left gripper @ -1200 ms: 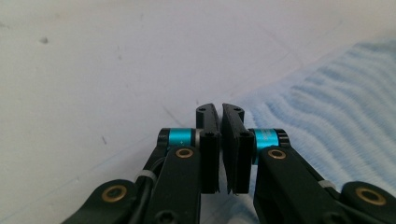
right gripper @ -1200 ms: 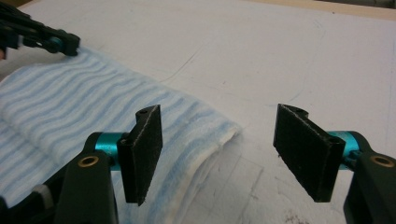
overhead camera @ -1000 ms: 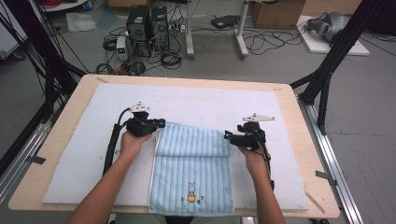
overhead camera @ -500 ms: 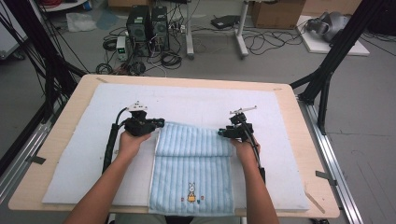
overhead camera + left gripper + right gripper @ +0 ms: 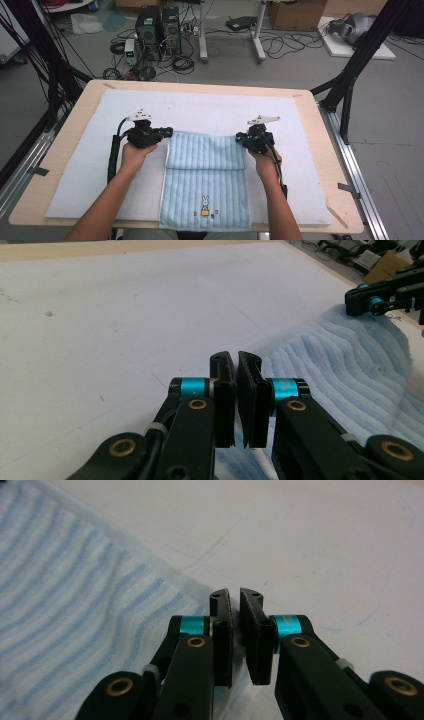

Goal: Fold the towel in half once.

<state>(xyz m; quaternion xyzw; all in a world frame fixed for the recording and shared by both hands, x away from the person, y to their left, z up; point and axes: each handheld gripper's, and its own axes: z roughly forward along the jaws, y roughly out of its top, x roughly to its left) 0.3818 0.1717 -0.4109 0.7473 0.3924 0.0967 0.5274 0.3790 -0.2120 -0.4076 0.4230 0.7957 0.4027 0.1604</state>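
Observation:
A light blue striped towel with a small rabbit picture lies flat on the white mat, its near edge at the table's front. My left gripper is shut on the towel's far left corner, and its view shows the jaws pressed together with the cloth running off to the right. My right gripper sits at the far right corner. Its jaws have just been closing and now pinch the towel's edge between the pads. The right gripper also appears far off in the left gripper view.
The mat covers most of the wooden table. Black frame posts stand at both sides. Computers, cables and boxes lie on the floor beyond the far edge.
The right gripper has slid left onto the towel's far right corner and its jaws have shut on the cloth. The left gripper has stayed put, shut.

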